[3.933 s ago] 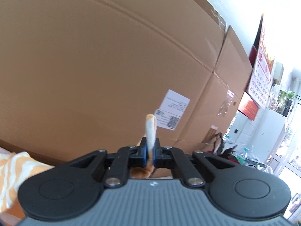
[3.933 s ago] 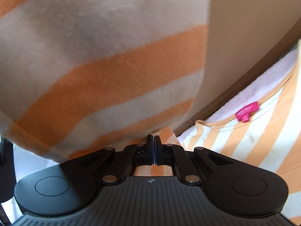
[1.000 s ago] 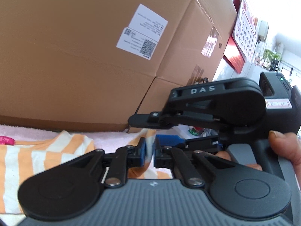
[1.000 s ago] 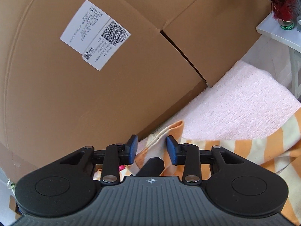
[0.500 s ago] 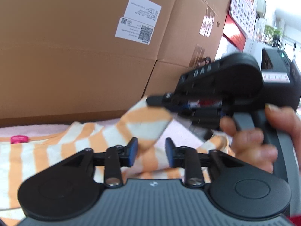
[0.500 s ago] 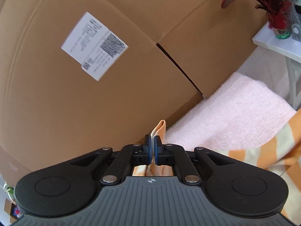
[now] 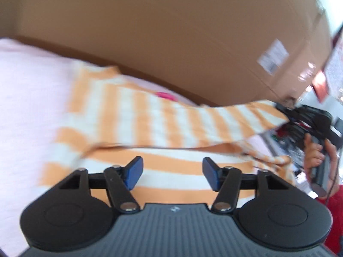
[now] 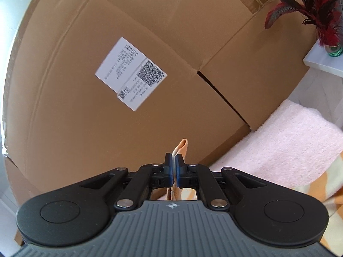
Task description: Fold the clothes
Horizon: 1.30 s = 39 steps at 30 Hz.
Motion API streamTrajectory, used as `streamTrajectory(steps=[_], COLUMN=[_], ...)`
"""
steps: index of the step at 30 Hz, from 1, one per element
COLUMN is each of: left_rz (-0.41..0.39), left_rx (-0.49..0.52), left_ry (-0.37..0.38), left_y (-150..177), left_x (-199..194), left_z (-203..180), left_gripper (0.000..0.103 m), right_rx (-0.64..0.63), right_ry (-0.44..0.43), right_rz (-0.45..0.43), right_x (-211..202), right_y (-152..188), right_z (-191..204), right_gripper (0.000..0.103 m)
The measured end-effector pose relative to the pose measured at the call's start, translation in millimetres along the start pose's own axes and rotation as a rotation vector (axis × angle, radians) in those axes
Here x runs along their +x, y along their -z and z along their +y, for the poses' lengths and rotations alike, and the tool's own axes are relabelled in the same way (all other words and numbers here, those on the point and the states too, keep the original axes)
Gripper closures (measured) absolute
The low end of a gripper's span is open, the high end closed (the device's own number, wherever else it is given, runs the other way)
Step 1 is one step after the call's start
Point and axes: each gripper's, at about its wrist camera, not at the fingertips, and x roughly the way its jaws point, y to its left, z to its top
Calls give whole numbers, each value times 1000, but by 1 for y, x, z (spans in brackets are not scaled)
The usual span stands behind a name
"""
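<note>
A fold of the striped shirt (image 8: 182,147) is pinched between the right gripper (image 8: 175,162) jaws; the left gripper (image 7: 172,172) jaws, just opened further, are spread with nothing clamped, the shirt lying beyond them.

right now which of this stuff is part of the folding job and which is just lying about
Part of the job:
- striped shirt, orange and white
- pink towel under it
- right tool, shut on the shirt's edge
- left tool, open, its jaws just opening, nothing between them

Just lying about:
- cardboard boxes with shipping label
- red feather decoration
</note>
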Motion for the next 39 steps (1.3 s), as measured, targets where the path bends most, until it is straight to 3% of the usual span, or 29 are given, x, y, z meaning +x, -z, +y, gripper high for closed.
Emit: streamTrajectory(steps=[2,7,15,22,27,30,31,32,36,39], left_rz=[-19,-40,14,54,82,85,90,88,52,44], left_rx=[22,149,226,237,259,220,199,183,142,167], left_ry=[-72,-216,-323,-315,-277,-283,-289,-295,-245,-215], left_y=[2,23,46,49,66,83,88,92,98,96], left_x=[-27,-72,-60,-66,-114,-141,-145,-148,-152,-143], left_z=[11,19,25,20,23,34,39,42,44,39], left_gripper=[55,54,54,54,51,59,71,77,77,76], right_rx=[10,68,204,271,277,282,270,258,230,229], right_ry=[-26,-97,-216,-270,-270,-283,-286,-289,-307,-295], right_rz=[-15,-55,-131,-152,-126,-97,-92,-87,-77,-76], right_x=[4,12,17,19,18,21,21,21,21,21], right_y=[1,4,12,20,20,22,23,24,26,27], right_z=[-2,-12,-34,-54,-59,-56,-53,-50,-43,-43], right_gripper=[99,99,99,99,99,99,99,99,99,99])
